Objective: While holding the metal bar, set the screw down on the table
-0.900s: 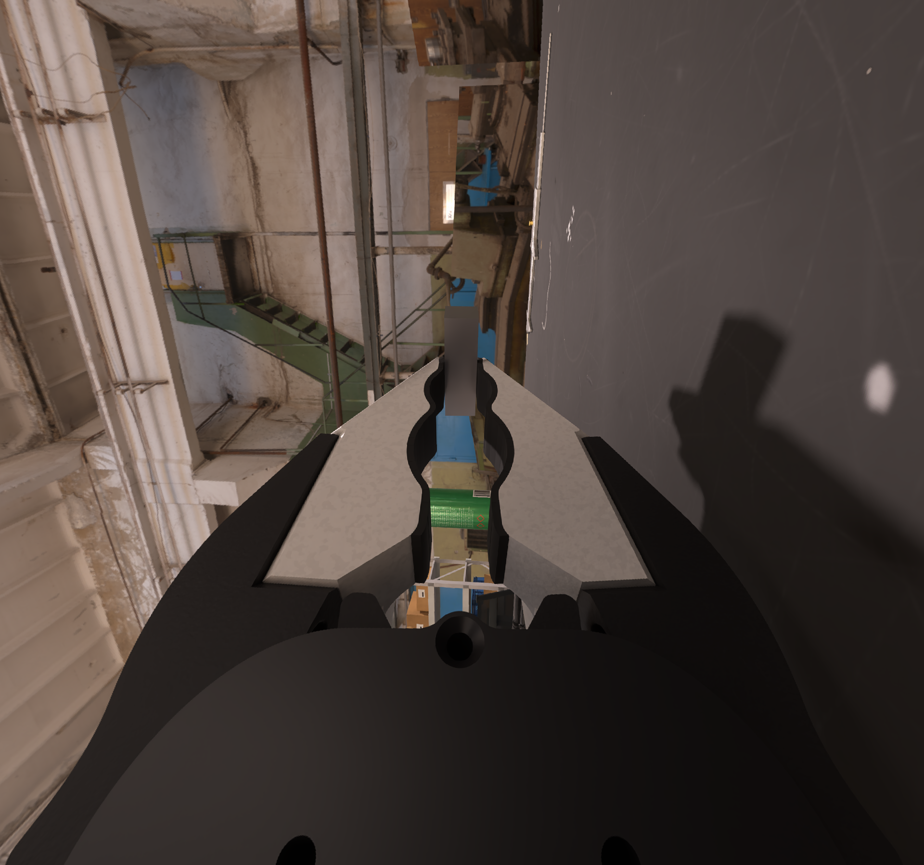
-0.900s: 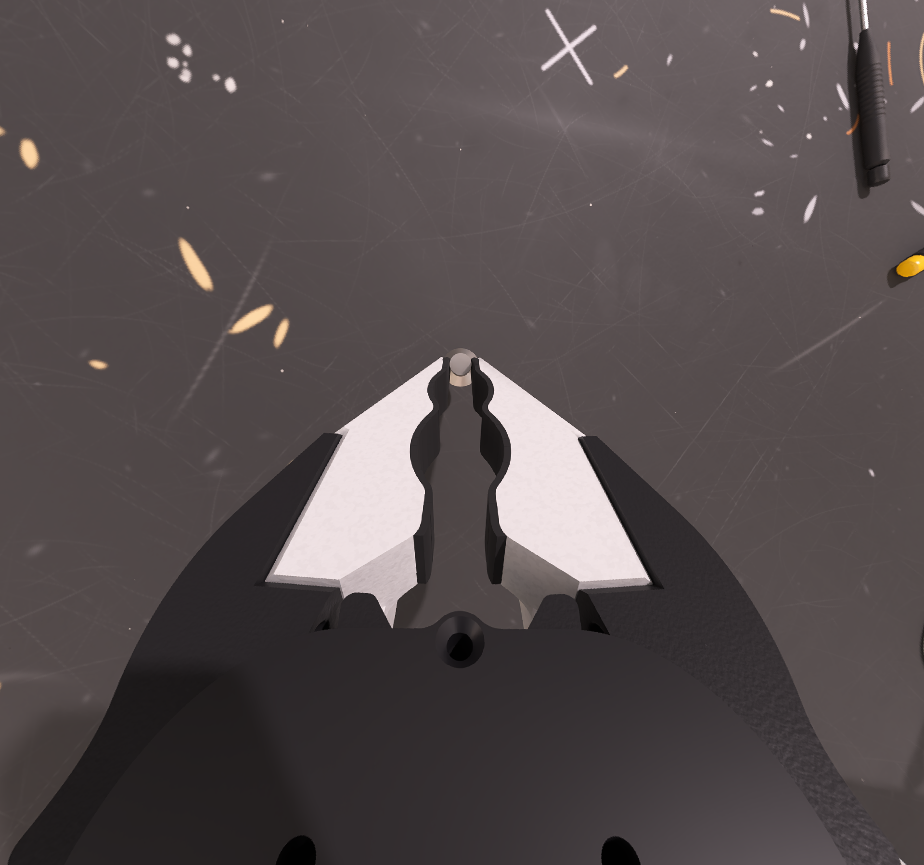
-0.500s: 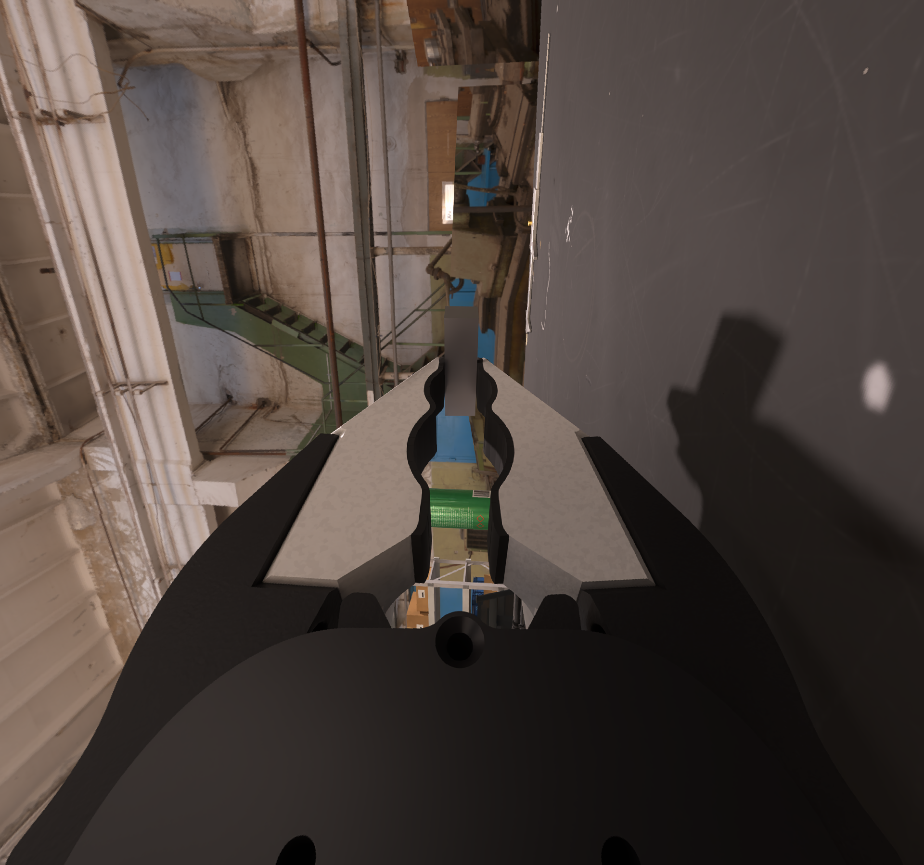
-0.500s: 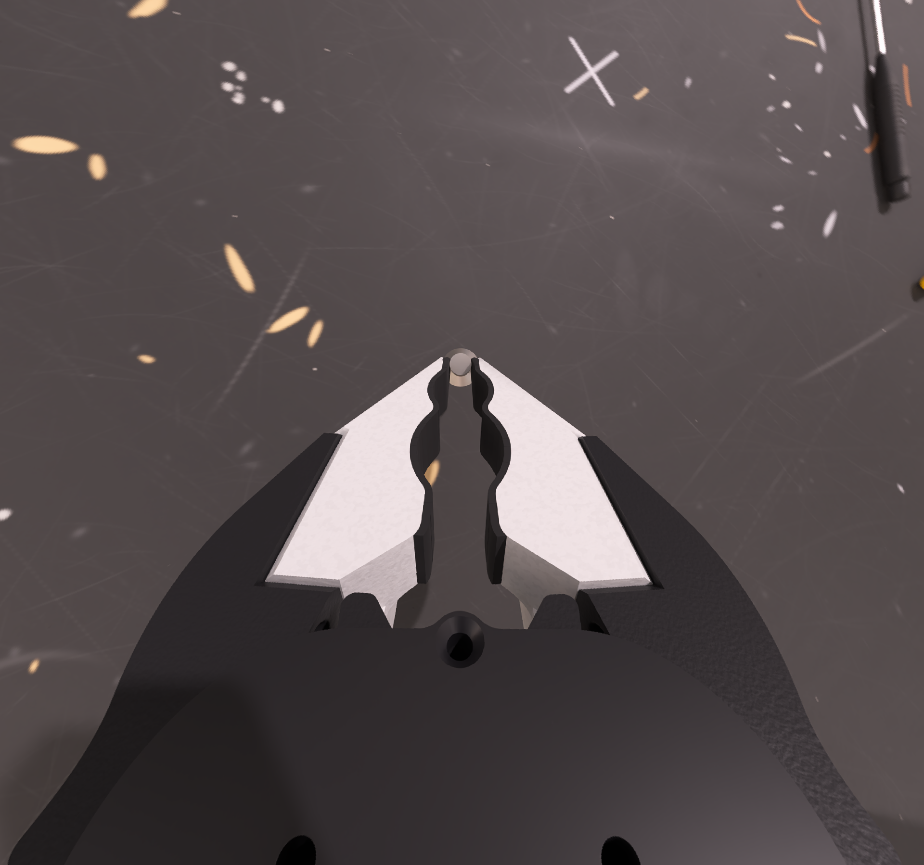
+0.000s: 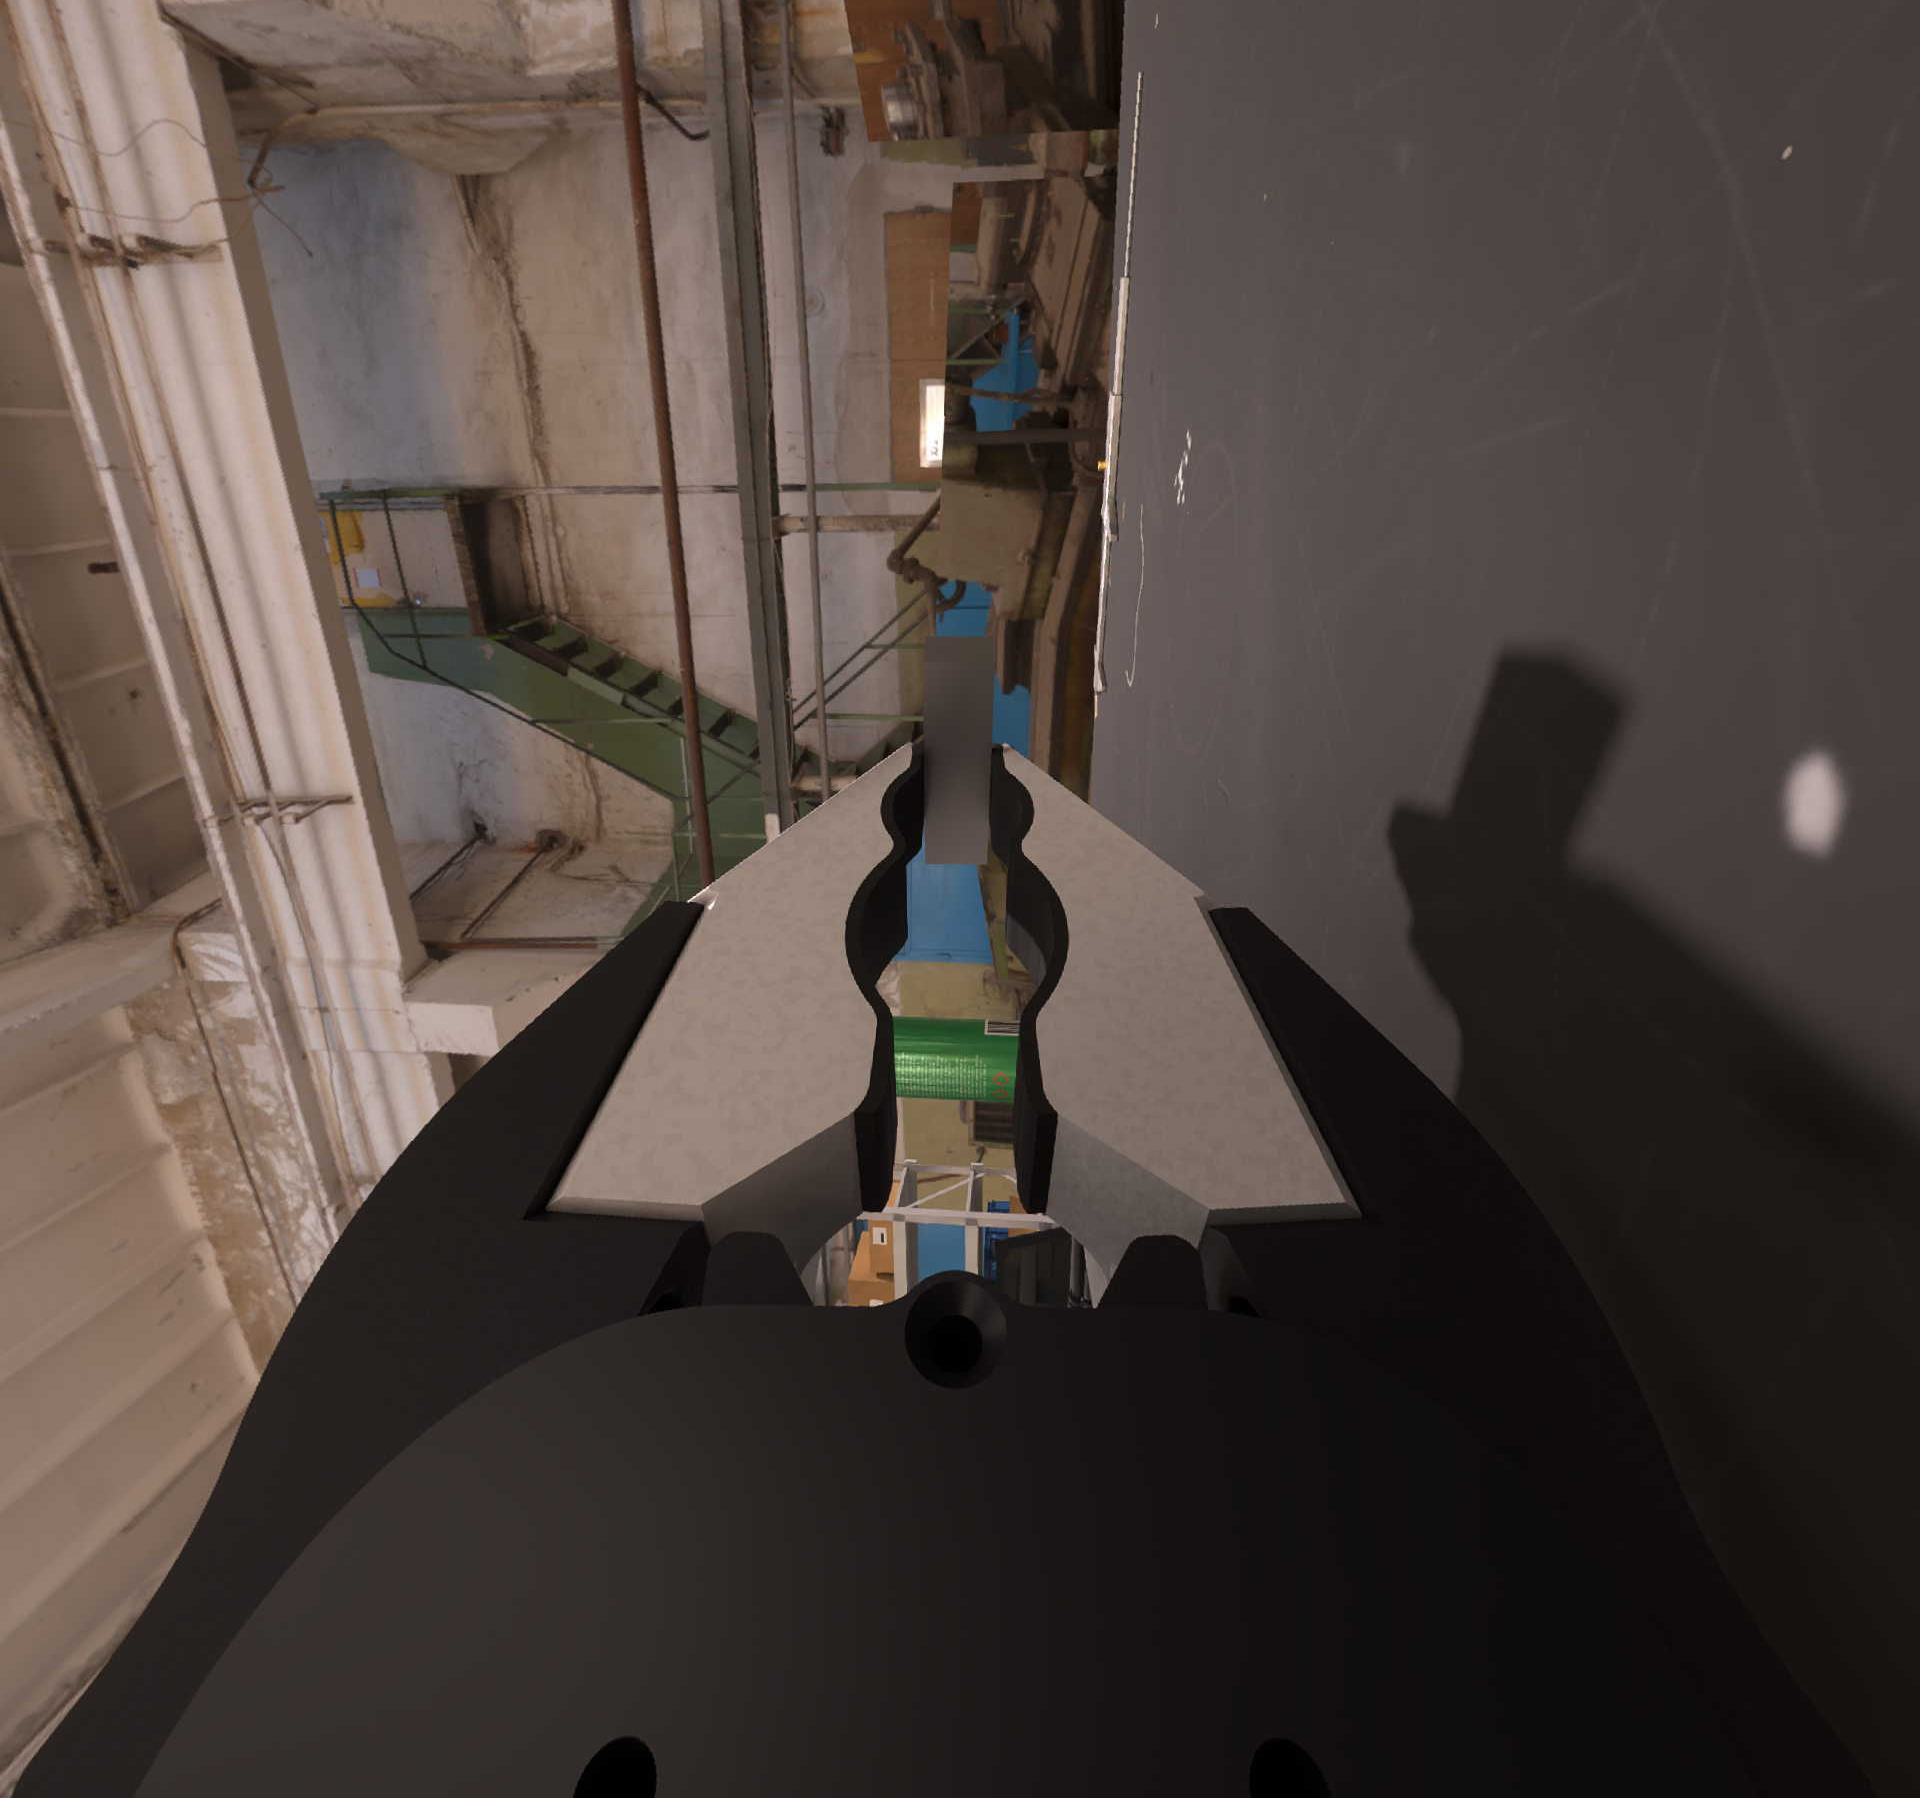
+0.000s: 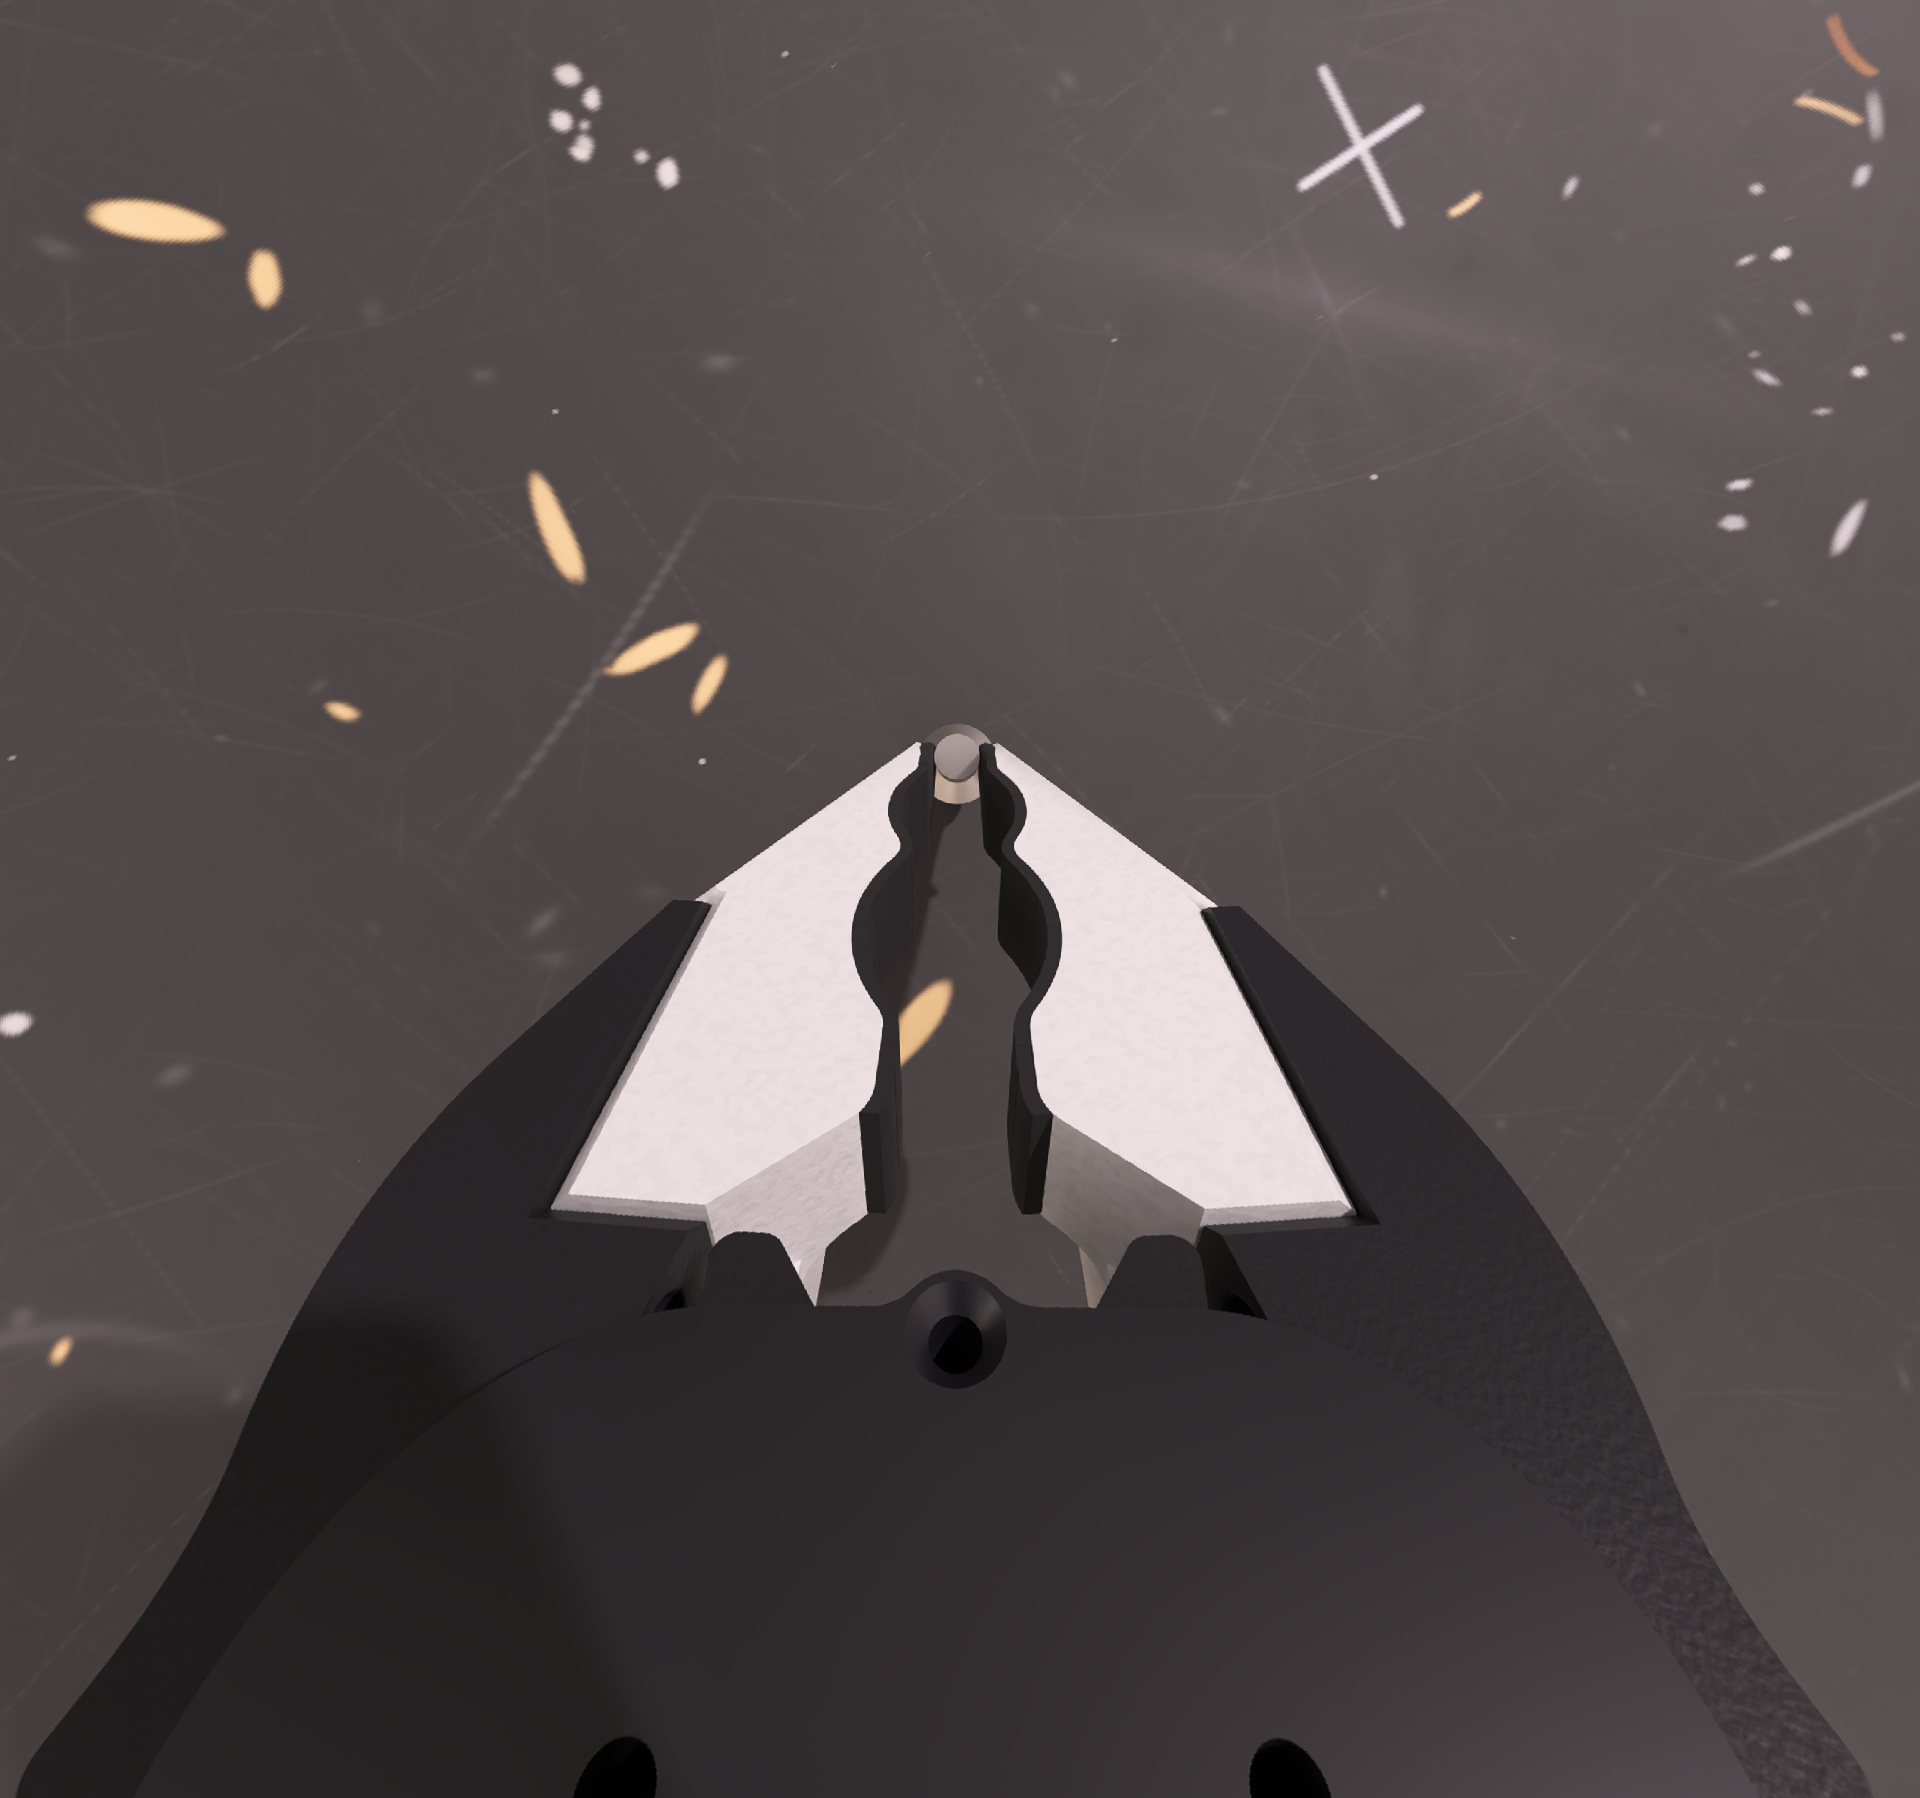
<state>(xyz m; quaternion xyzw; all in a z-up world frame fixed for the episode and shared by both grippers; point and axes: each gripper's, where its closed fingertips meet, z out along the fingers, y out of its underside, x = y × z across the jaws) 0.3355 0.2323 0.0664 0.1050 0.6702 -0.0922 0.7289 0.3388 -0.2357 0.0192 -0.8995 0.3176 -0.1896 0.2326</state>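
My left gripper is shut on a flat grey metal bar that sticks out past its fingertips. It is rolled on its side, so the dark table fills the right of the left wrist view, with the gripper's shadow on it. My right gripper is shut on a small pale screw, pinched at the very fingertips. It points down at the dark scratched table, which lies close below. The screw's lower part is hidden between the fingers.
The table under my right gripper carries pale orange flecks, white specks and a white chalk cross at the upper right. Beyond the table's edge the left wrist view shows a workshop hall with a green staircase.
My right gripper has moved right and down toward the table with the screw; the marks have slid left and grown, and the black tool has left the view. The left gripper holds still.
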